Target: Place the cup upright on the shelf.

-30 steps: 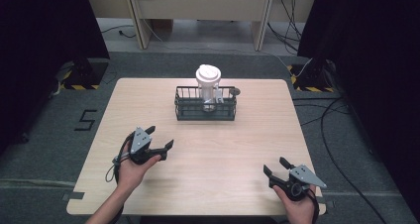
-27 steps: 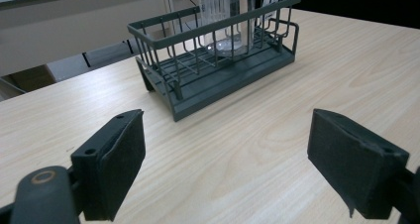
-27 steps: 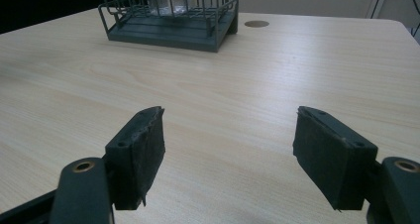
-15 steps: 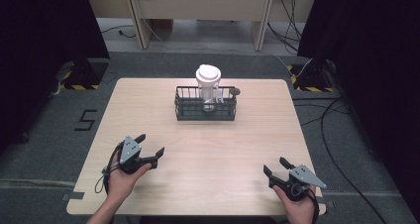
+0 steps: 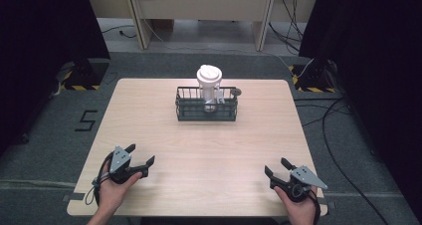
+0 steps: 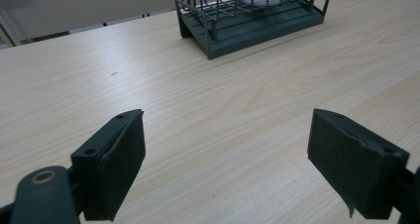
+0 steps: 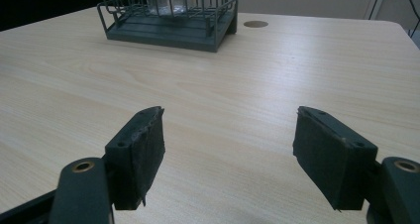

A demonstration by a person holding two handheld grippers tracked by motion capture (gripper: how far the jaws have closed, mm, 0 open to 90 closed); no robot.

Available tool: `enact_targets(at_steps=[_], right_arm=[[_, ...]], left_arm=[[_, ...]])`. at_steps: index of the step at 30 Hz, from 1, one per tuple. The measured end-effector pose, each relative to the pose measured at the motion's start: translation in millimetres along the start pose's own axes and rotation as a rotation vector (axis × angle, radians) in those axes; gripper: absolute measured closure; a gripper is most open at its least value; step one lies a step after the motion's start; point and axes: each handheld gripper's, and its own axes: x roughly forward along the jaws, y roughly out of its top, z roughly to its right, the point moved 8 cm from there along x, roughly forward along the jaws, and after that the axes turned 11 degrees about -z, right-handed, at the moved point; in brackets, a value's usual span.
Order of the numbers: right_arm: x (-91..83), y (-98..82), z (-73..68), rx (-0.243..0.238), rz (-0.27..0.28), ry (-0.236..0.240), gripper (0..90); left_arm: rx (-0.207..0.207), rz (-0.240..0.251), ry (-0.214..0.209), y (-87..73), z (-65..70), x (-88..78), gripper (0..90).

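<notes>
A dark wire basket (image 5: 185, 109) stands at the far middle of the wooden table (image 5: 209, 155). Inside it stands a white lidded cup (image 5: 209, 80) with a clear container beside it. My left gripper (image 5: 140, 155) rests open at the near left of the table, nothing between its jaws. My right gripper (image 5: 276, 168) rests open at the near right, also empty. In the left gripper view my left gripper (image 6: 225, 147) faces the wire basket (image 6: 247, 30) across bare wood. In the right gripper view my right gripper (image 7: 228, 147) faces the wire basket (image 7: 168, 30) too.
A small round dark disc (image 5: 237, 91) lies on the table just right of the basket; the disc (image 7: 256, 24) also shows in the right gripper view. Dark curtains flank both sides of the table, and cables run over the floor at the right.
My left gripper has moved back toward the near left edge of the table and lower. The right gripper has stayed where it was.
</notes>
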Motion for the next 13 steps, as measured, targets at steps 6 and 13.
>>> enact_targets(at_steps=[6,13], right_arm=[[-0.1,0.0,0.0,0.0,0.001,-0.001,28.5],[-0.7,0.2,-0.3,-0.007,0.006,0.001,28.6]], left_arm=[[-0.029,0.014,0.008,-5.2,-1.6,-1.7,14.4],[-0.055,0.055,0.017,-2.1,-1.9,-8.4,14.5]])
